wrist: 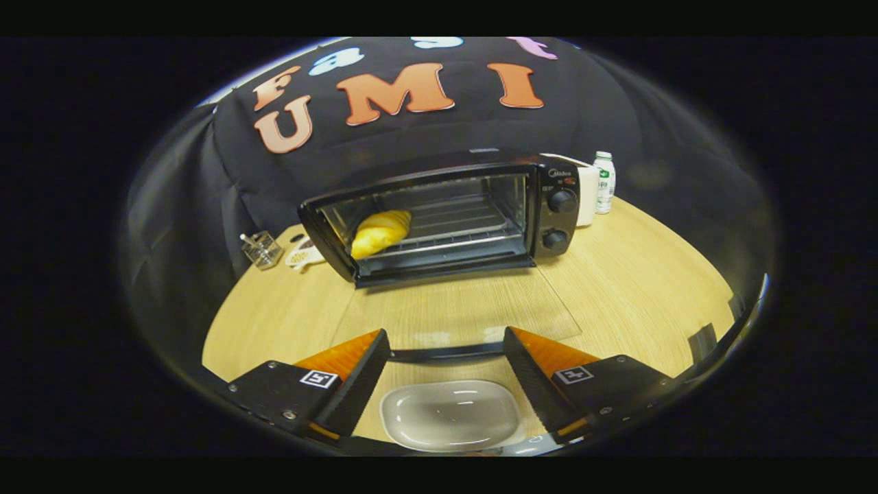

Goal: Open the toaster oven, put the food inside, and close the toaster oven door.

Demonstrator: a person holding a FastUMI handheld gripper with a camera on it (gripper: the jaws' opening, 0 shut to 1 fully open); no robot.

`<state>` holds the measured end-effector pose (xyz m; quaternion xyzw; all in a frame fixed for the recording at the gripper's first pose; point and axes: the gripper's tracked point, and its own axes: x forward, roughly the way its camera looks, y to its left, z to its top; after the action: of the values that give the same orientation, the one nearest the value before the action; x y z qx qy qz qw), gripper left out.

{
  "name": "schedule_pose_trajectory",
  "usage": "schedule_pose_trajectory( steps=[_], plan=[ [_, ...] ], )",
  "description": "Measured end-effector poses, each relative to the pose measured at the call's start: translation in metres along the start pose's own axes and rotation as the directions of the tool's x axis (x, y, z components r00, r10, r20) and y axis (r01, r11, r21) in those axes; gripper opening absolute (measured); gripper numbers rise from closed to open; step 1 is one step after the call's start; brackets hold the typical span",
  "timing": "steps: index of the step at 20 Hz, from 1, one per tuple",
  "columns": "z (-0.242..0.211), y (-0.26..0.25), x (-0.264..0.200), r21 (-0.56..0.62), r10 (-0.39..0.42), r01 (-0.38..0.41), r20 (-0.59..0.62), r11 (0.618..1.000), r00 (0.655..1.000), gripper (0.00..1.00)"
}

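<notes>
The black toaster oven (549, 206) stands on the wooden table (638, 274) beyond my fingers. Its glass door (459, 309) is folded down flat toward me. The door's black handle (446, 353) runs across the gap between my fingertips. A yellow croissant (379, 233) lies on the rack inside, at the left of the cavity. An empty white plate (449, 415) sits below the door, between the finger bases. My gripper (446, 336) is open, its orange-and-black fingers (350, 363) on either side of the handle, not pressing on it.
A small white bottle (603, 182) and a white box (586, 195) stand right of the oven. Left of the oven are a small clear glass container (262, 248) and a white patterned item (304, 255). Black cloth walls the booth behind.
</notes>
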<state>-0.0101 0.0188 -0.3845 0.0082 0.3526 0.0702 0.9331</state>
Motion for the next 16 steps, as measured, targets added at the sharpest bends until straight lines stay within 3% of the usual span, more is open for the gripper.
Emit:
schedule_pose_trajectory(
  steps=[6, 16],
  plan=[
    [-0.043, -0.011, 0.008, -0.1, -0.055, 0.046, -0.087, 0.994, 0.995, 0.99],
    [-0.05, -0.012, 0.029, -0.12, -0.061, 0.045, -0.125, 0.992, 0.99, 0.99]
  ],
)
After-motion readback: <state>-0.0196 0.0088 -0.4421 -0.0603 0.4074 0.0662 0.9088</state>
